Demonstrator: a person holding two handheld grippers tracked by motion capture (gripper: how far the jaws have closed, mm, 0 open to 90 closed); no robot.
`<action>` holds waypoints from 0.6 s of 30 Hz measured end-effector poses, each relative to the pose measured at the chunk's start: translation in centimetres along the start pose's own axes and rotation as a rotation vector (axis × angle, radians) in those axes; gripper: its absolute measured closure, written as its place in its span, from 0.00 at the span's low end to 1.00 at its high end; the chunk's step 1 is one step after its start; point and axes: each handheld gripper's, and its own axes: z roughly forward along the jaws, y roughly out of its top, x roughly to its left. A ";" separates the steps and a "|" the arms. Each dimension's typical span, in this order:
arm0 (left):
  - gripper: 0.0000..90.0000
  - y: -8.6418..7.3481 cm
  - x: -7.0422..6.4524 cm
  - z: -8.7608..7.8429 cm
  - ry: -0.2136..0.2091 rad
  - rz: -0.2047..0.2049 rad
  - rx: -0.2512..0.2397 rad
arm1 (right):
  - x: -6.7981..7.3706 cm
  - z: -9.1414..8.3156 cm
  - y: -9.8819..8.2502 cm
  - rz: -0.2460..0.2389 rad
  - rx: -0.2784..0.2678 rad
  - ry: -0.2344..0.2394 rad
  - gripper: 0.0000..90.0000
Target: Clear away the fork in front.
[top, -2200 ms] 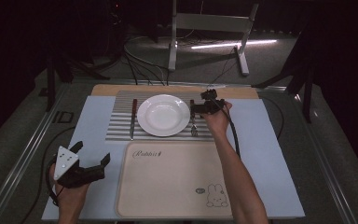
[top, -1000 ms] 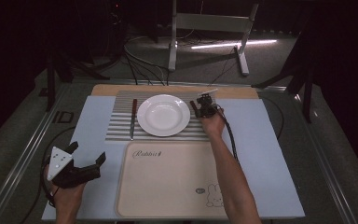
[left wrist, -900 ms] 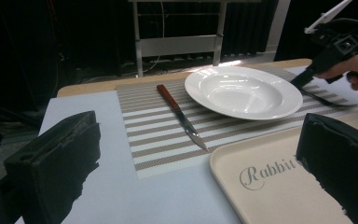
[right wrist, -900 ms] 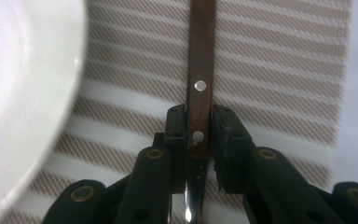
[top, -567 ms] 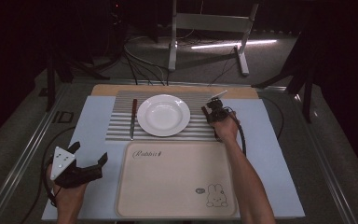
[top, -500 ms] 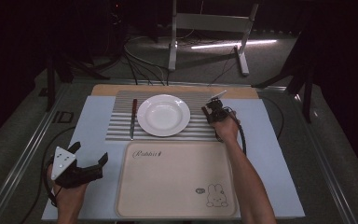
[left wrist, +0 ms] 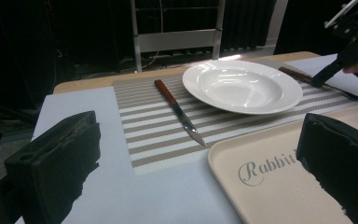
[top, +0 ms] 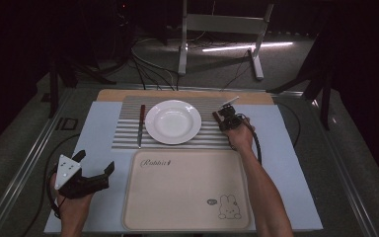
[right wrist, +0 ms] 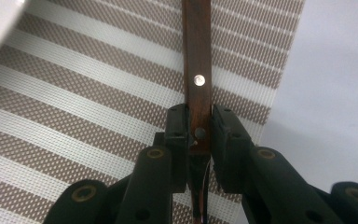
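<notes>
The right gripper [right wrist: 199, 135] is squeezing the fork's [right wrist: 197, 70] wooden handle tight on the striped mat [top: 128, 131] beside the plate [top: 172, 121], likely to lift it, while the left gripper [top: 86, 175] is waiting wide open near the tray [top: 187, 197].

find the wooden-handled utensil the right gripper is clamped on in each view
High view: the utensil lies right of the white plate, mostly hidden under the right gripper.
Left gripper view: far right, its handle behind the plate's rim.
Right gripper view: top centre, wooden handle between the shut jaws.
Shared landmark: the striped placemat.
</notes>
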 end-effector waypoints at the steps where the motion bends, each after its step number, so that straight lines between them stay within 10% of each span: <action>1: 0.00 0.0 0.0 0.0 0.001 0.002 0.001 | 0.0 -0.2 0.0 -0.003 -0.013 0.001 0.87; 18: 0.01 0.0 -0.3 0.2 -0.004 0.014 0.007 | 0.6 -4.4 0.3 -0.003 -0.226 0.047 0.87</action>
